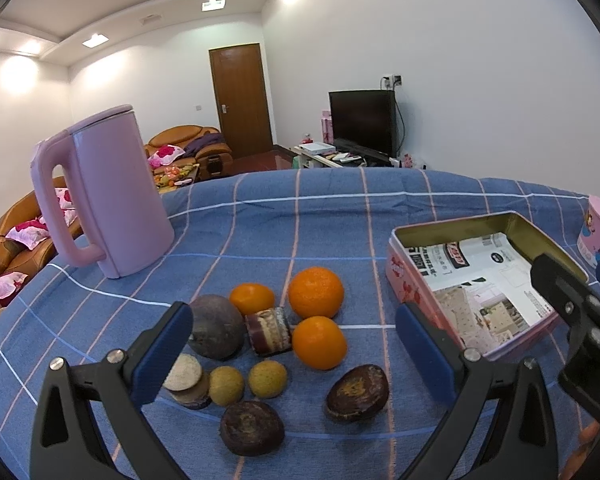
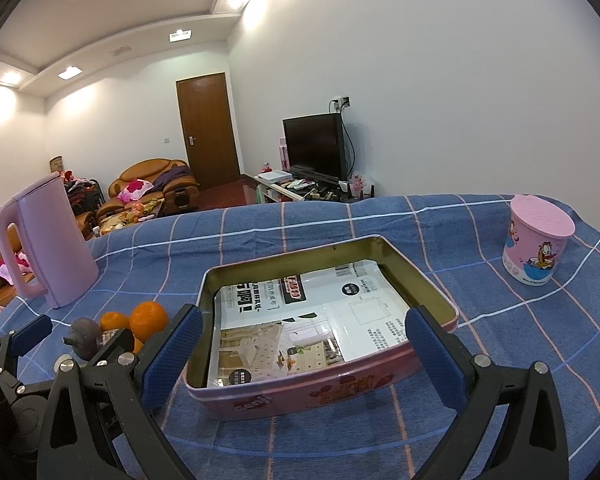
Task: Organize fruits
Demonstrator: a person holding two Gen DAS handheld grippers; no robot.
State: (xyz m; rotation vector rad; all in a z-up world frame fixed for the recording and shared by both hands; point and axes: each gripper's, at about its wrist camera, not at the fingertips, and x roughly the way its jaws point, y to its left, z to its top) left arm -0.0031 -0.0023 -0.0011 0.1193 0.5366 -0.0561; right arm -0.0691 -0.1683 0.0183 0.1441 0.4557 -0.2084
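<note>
Both grippers hang spread and empty — the left gripper (image 1: pixel 292 344) over the fruit pile (image 1: pixel 276 344), the right gripper (image 2: pixel 304 344) facing the pink tin (image 2: pixel 328 396) at the pile's 3 o'clock — likely its destination

Legible text is scarce. The pink tin (image 2: pixel 300 394) carries decorative lettering on its front wall, seen upside down in the right wrist view and not reliably readable. The printed leaflet (image 2: pixel 320 312) lying inside the tin shows bold Chinese characters, a dark logo badge and blocks of small print (all too small or distorted to transcribe). The pink cup (image 2: pixel 538 248) bears a cartoon picture; no wording on it resolves. The right-hand device (image 1: pixel 592 376) in the left wrist view shows a single letter "D".
</note>
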